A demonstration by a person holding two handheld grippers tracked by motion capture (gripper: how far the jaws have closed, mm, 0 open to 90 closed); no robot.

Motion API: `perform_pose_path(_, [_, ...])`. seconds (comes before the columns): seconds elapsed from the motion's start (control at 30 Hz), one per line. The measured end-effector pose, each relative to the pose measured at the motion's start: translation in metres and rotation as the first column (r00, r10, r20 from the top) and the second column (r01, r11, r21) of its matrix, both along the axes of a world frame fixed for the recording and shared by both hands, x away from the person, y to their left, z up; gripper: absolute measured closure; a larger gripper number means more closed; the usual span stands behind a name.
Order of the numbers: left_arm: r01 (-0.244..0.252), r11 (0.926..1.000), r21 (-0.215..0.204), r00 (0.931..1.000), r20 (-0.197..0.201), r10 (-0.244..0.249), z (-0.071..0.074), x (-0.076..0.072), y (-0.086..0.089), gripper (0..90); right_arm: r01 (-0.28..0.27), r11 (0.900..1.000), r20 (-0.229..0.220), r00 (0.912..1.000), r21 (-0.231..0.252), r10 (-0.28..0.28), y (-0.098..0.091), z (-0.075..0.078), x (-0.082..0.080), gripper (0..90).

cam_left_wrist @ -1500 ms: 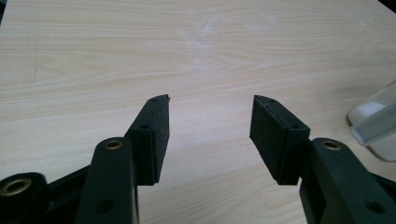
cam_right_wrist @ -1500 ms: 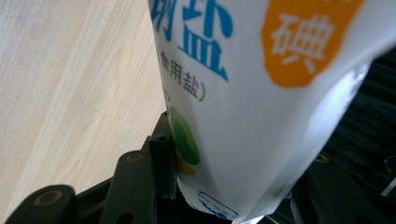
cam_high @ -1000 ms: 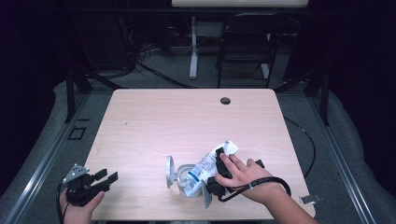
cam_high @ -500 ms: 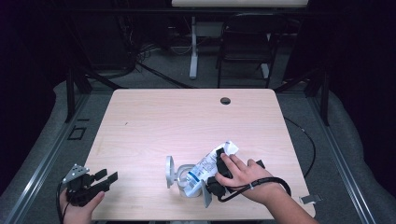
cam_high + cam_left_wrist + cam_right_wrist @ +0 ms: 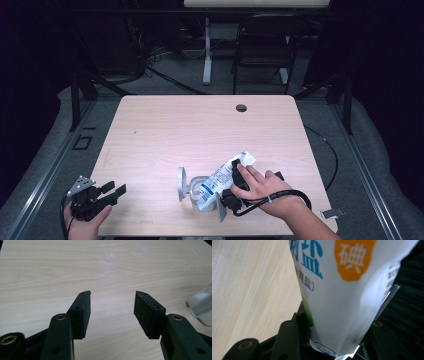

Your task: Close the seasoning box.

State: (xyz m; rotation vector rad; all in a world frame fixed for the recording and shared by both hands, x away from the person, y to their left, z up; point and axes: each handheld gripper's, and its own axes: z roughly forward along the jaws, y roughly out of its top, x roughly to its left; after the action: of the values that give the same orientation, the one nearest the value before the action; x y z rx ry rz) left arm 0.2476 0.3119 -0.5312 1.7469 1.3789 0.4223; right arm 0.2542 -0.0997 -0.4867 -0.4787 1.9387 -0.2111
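A white salt bag with blue and orange print lies tilted at the table's front right, its lower end over a clear container whose round lid stands open to the left. My right gripper, under the person's hand, is shut on the bag. In the right gripper view the bag sits between both jaws of the right gripper, pressed by the pads. My left gripper rests at the front left corner, open; the left gripper has bare wood between its fingers, with the container's lid at the right edge.
The wooden table has a small dark cable hole near its far edge. A chair and a desk leg stand beyond the table. A black cable loops around the right wrist.
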Motion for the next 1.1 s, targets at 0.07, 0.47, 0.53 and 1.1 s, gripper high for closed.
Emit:
perform_pose_path(0.07, [0.004,1.0,0.001,1.0,-0.004,-0.004,0.0001,0.0,0.0003,47.9,0.003,1.0,-0.001,1.0,-0.001,-0.003,0.0003,0.0003,-0.0001,61.0])
perform_pose_path(0.47, [0.0,1.0,0.001,1.0,0.0,0.0,0.0001,0.0,0.0002,47.9,0.006,1.0,0.002,1.0,0.004,-0.006,0.0002,0.0027,0.0001,62.0])
perform_pose_path(0.53, [0.001,1.0,0.001,1.0,0.0,-0.001,0.0001,0.0,0.0001,47.9,0.007,1.0,0.001,1.0,0.006,-0.007,0.0001,0.003,0.0003,62.2])
perform_pose_path(1.1, [0.0,1.0,0.001,1.0,0.001,0.0,0.0002,0.0,0.0,47.9,0.009,0.9999,0.018,0.9998,-0.013,-0.008,0.0027,0.0091,-0.0009,66.8])
